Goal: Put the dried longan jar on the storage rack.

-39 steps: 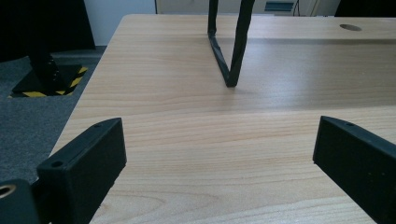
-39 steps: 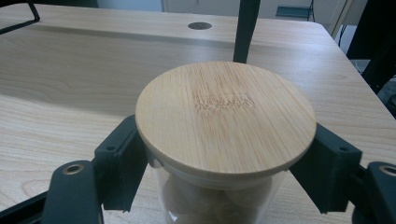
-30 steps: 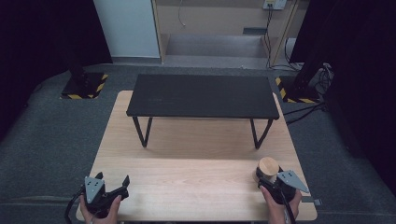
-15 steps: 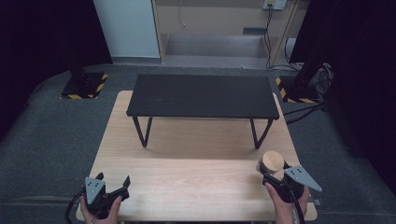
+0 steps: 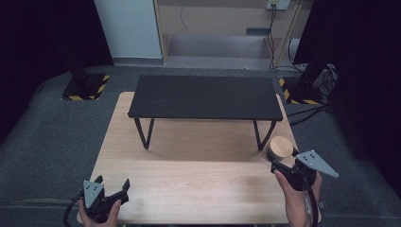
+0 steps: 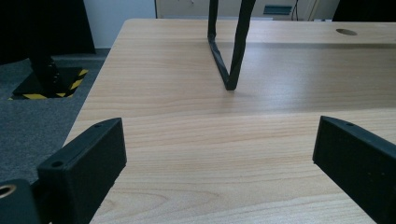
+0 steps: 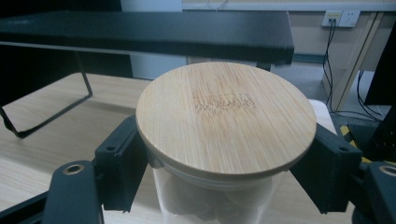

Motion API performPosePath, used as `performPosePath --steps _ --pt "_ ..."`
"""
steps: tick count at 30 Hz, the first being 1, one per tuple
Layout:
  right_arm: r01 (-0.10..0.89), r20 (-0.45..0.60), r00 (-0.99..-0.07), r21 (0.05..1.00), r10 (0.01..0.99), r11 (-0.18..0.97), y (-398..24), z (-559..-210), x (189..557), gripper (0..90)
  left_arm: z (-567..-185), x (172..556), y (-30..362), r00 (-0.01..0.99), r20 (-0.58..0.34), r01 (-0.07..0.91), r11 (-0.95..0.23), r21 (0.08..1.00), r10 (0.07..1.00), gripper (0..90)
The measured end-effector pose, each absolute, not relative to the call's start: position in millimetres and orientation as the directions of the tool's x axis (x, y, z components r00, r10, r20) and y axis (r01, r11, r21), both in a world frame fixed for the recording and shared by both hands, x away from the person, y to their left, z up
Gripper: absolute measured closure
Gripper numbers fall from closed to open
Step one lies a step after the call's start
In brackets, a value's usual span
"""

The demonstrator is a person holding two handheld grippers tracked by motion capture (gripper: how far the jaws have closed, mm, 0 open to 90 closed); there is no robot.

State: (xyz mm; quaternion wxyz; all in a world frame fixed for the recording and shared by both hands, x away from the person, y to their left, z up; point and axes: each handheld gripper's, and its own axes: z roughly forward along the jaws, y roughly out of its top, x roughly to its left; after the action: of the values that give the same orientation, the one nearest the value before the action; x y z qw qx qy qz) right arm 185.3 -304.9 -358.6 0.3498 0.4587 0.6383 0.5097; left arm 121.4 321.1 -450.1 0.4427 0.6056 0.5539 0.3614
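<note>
Right claw point(image 7: 224, 172) is closed on the glass jar point(image 7: 210, 196) just under its bamboo lid point(image 7: 226, 114), above the worktop point(image 5: 189, 179) beside the black shelf point(image 5: 203, 97); rigid, slippery, breakable, judged light; left claw point(image 5: 111, 191) open, empty.

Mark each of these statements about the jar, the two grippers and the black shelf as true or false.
1. The right gripper is clamped on a glass jar with a bamboo lid. True.
2. The left gripper holds a second jar. False: its jaws stand open with nothing between them.
3. The jar stands on top of the black shelf. False: it is held near the shelf's right leg, off the wooden table.
4. The jar's lid is on. True.
</note>
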Motion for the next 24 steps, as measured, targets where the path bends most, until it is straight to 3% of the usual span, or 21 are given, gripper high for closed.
performPosePath --steps 24 --pt "0.219 -0.037 -0.382 0.967 0.923 0.13 -297 -259 244 25.9 -450 121 319 0.136 -0.046 0.353 -0.005 0.936 0.99 1.5"
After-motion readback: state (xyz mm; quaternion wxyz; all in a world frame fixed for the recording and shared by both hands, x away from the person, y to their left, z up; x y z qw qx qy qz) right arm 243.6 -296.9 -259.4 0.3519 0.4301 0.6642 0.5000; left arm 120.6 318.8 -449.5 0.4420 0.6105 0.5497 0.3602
